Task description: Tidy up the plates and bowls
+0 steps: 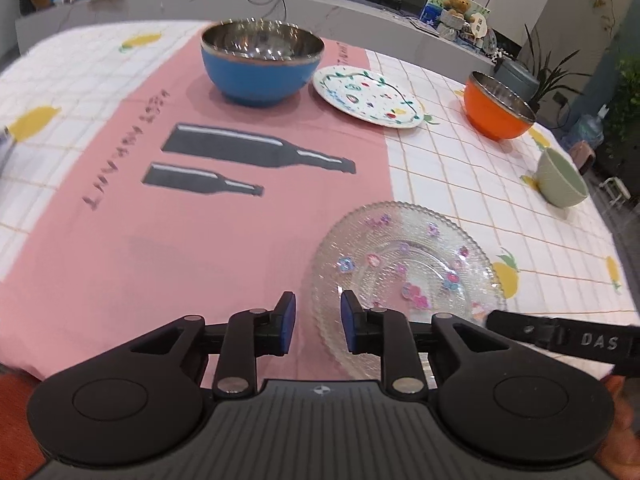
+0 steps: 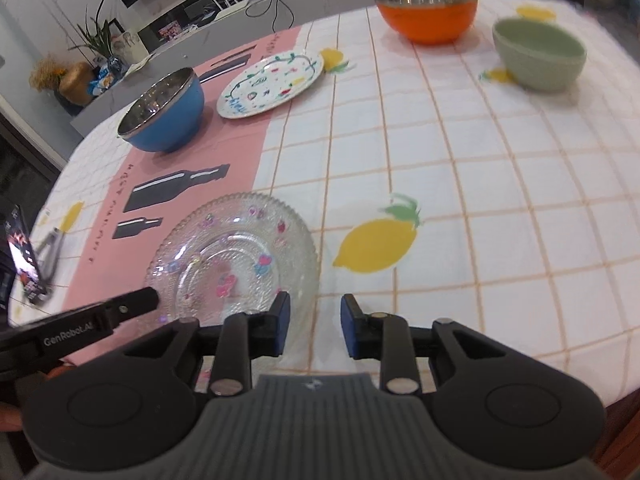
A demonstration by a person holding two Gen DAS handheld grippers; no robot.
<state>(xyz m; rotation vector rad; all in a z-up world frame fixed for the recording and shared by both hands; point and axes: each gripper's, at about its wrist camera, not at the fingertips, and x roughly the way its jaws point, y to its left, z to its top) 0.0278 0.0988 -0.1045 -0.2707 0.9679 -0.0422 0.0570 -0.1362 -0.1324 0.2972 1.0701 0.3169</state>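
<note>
A clear glass plate [image 1: 404, 280] [image 2: 232, 256] with flower stickers lies flat on the tablecloth near the front edge. My left gripper [image 1: 319, 320] is open at the plate's left rim, which shows in the gap between its blue pads. My right gripper [image 2: 316, 322] is open at the plate's right rim, its left pad over the glass edge. Neither grips anything. Farther back stand a blue steel-lined bowl [image 1: 262, 64] [image 2: 164, 112], a white painted plate [image 1: 368, 96] [image 2: 272, 84], an orange bowl [image 1: 498, 106] [image 2: 426, 8] and a pale green bowl [image 1: 560, 180] [image 2: 538, 54].
The table wears a pink and white checked cloth [image 1: 120, 240] with lemon prints. A phone on a stand [image 2: 24, 256] sits at the table's left edge. Behind the table runs a grey counter [image 1: 360, 12] with cables, plants and small items.
</note>
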